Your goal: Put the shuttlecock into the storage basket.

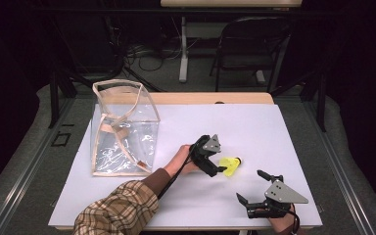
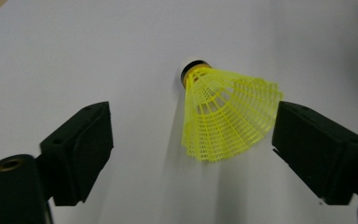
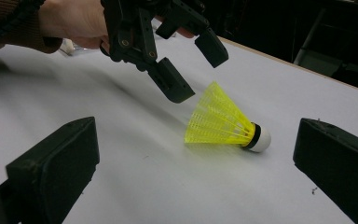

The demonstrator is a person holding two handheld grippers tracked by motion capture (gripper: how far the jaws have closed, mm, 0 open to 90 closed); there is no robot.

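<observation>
A yellow plastic shuttlecock (image 1: 231, 165) with a white cork tip lies on its side on the white table cover (image 1: 254, 127), right of centre. My left gripper (image 1: 221, 164) hovers just over its skirt, open, with a jaw on either side. In the left gripper view the shuttlecock (image 2: 223, 116) lies between the spread jaws of the left gripper (image 2: 193, 123), untouched. My right gripper (image 1: 249, 185) rests open near the front edge, pointed at the shuttlecock (image 3: 223, 123). In the right gripper view the left gripper (image 3: 193, 65) hangs above the skirt, beyond the open right gripper (image 3: 196, 135).
A clear plastic bag (image 1: 122, 127) with beige trim stands open-topped at the table's left. A person's plaid sleeve (image 1: 117, 210) reaches in from the front left. A dark chair (image 1: 247, 44) and cables sit beyond the far edge.
</observation>
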